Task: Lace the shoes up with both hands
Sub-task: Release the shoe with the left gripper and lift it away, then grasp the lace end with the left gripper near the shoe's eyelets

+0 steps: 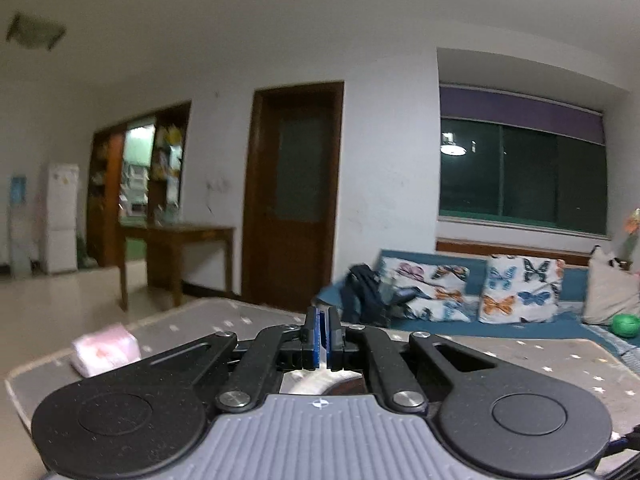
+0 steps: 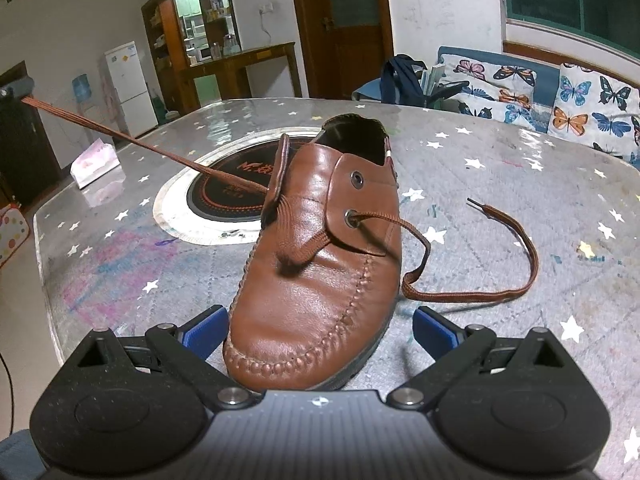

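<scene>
A brown leather shoe (image 2: 320,264) with stitched toe lies mid-tabletop (image 2: 520,160), toe toward the near edge, heel toward the far edge. Only the right wrist view shows it, between the spread right claw (image 2: 318,330); its lace (image 2: 472,292) trails right, the other end pulled taut leftward. The left claw (image 1: 323,340) is pressed together.

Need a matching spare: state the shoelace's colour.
The shoelace is reddish brown, matching the shoe; the right wrist view shows it best.
</scene>
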The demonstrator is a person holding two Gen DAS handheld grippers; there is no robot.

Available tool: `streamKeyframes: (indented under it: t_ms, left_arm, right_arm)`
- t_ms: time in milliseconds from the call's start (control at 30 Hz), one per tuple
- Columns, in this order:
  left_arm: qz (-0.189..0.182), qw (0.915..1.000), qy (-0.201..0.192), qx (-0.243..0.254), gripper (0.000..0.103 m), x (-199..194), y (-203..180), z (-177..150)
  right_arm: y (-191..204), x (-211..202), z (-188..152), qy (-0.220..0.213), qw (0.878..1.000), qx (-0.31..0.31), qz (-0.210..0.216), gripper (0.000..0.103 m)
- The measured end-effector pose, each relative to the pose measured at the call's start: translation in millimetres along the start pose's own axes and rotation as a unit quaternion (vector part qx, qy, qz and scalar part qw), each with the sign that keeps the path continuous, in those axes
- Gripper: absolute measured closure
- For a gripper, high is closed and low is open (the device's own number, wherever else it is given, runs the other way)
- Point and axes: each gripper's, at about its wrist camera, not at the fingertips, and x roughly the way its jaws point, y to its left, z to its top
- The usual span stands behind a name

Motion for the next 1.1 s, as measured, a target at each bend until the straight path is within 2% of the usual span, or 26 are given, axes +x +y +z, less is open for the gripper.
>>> streamKeyframes:
  t_ms: [167, 367, 500, 700, 867, 967, 1100]
  left_arm:
    - [0.039, 0.9988, -0.007, 0.03, 0.101, 4, -7, -2]
    - [0.1, 0.9919, -0.032, 0.071, 0.101, 6, -4, 4]
    - [0.121, 0.9877, -0.047, 0.088, 0.101, 4, -6, 5]
    - [0.133, 0.9839, -0.051, 0.107, 0.101, 10, -12, 1]
    - [0.128, 0.9847, -0.04, 0.111, 0.101, 15, -9, 3]
    - [0.086, 0.9916, -0.023, 0.094, 0.101, 16, -5, 7]
    - [0.054, 0.9932, 0.004, 0.103, 0.101, 23, -11, -1]
  right_arm:
    - [2, 1, 0, -0.001, 1.0, 0.0, 0.0, 0.003]
    - [0, 3, 1, -0.001, 1.0, 0.0, 0.003, 0.003]
    - [1, 3, 2, -0.003, 1.0, -0.004, 0.0, 0.003]
    - [1, 2, 2, -0.005, 1.0, -0.008, -0.002, 0.003]
    - [0, 1, 1, -0.006, 1.0, -0.008, 0.001, 0.003]
    - [-1, 0, 1, -0.008, 1.0, -0.009, 0.001, 0.003]
    - [-2, -8, 1, -0.019, 1.0, -0.015, 0.001, 0.003]
